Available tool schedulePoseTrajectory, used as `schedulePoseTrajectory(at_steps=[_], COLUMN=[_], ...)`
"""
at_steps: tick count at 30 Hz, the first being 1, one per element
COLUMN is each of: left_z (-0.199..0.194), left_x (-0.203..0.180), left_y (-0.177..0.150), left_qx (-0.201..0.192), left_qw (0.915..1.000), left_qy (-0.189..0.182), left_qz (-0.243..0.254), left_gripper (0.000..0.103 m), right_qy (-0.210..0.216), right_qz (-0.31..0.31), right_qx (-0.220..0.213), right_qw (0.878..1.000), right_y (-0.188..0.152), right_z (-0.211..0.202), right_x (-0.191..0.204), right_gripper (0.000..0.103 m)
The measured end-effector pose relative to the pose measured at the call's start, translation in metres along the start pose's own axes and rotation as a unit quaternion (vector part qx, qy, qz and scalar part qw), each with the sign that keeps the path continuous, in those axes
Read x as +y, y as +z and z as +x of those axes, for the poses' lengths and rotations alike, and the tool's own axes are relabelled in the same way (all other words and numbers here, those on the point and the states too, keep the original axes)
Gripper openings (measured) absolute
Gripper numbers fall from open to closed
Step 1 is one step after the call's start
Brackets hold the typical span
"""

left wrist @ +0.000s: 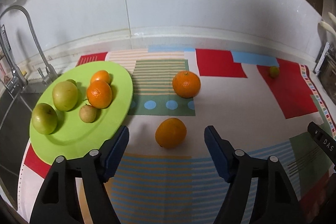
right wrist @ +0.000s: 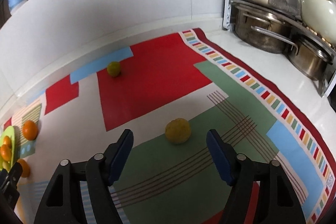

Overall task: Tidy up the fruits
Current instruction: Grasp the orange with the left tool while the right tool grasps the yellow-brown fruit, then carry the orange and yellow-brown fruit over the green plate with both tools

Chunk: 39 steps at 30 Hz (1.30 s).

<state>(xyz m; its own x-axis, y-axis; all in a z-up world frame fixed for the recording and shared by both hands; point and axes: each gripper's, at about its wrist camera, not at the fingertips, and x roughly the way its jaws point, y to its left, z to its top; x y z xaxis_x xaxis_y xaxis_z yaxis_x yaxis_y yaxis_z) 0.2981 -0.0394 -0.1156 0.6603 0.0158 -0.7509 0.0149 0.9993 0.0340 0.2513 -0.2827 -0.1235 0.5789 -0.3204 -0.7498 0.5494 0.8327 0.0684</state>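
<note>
While both claws stand part open and empty, the left gripper (left wrist: 167, 135) frames a loose orange (left wrist: 170, 132) beside the green plate (left wrist: 69, 140); the right gripper (right wrist: 170, 138) frames a yellowish fruit (right wrist: 177, 130) on the patterned cloth (right wrist: 147, 87). Risk: round fruit rolling away if one pad touches first.
</note>
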Motion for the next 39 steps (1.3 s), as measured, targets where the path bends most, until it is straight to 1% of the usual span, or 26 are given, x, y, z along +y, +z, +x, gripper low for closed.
schedulePoseTrajectory(at_steps=[3,5,6,8,12,14,15,17,19,20,21,30,36,39], left_z=[0.007,0.010,0.012,0.015,0.022,0.025,0.026,0.025,0.025,0.025,0.025,0.023,0.013,0.005], left_x=[-0.002,-0.003,-0.003,-0.004,-0.002,-0.001,-0.001,-0.002,-0.003,-0.003,-0.003,-0.005,-0.004,-0.005], left_y=[0.000,0.000,0.000,0.000,0.001,0.000,0.000,0.000,0.000,0.000,0.000,0.001,0.005,0.006], left_qx=[0.008,0.010,0.012,0.017,0.036,0.044,0.044,0.038,0.037,0.037,0.037,0.038,0.026,0.014], left_qw=[1.0000,0.9999,0.9999,0.9998,0.9992,0.9989,0.9989,0.9991,0.9992,0.9992,0.9992,0.9989,0.9987,0.9985], left_qy=[-0.001,-0.005,-0.007,-0.007,-0.016,-0.018,-0.017,-0.017,-0.015,-0.015,-0.015,-0.017,-0.034,-0.043], left_qz=[0.002,0.002,0.004,0.004,-0.004,-0.007,-0.006,-0.005,-0.001,0.000,0.001,0.021,0.027,0.031], left_gripper=[0.067,0.062,0.061,0.056,0.048,0.041,0.041,0.037,0.035,0.035,0.035,0.034,0.034,0.034], right_qy=[-0.008,-0.010,-0.010,-0.016,-0.022,-0.024,-0.025,-0.027,-0.026,-0.026,-0.025,-0.007,0.018,0.033], right_qz=[0.003,0.005,0.007,0.010,0.006,0.000,-0.001,-0.002,0.000,0.000,0.001,-0.012,-0.035,-0.048], right_qx=[0.010,0.019,0.021,0.021,0.025,0.025,0.025,0.024,0.024,0.024,0.023,0.022,0.017,0.007], right_qw=[1.000,1.000,1.000,1.000,0.999,0.999,0.999,0.999,0.999,0.999,0.999,1.000,0.999,0.998], right_y=[-0.001,0.000,0.001,0.002,0.005,0.006,0.006,0.006,0.006,0.006,0.006,0.004,-0.001,-0.002], right_z=[0.008,0.013,0.015,0.017,0.020,0.021,0.021,0.021,0.020,0.020,0.020,0.018,0.009,0.001], right_x=[0.000,0.000,0.000,-0.001,0.001,0.004,0.004,0.004,0.003,0.003,0.003,0.007,0.018,0.023], right_gripper=[0.065,0.062,0.062,0.057,0.052,0.046,0.045,0.037,0.035,0.030,0.029,0.029,0.029,0.029])
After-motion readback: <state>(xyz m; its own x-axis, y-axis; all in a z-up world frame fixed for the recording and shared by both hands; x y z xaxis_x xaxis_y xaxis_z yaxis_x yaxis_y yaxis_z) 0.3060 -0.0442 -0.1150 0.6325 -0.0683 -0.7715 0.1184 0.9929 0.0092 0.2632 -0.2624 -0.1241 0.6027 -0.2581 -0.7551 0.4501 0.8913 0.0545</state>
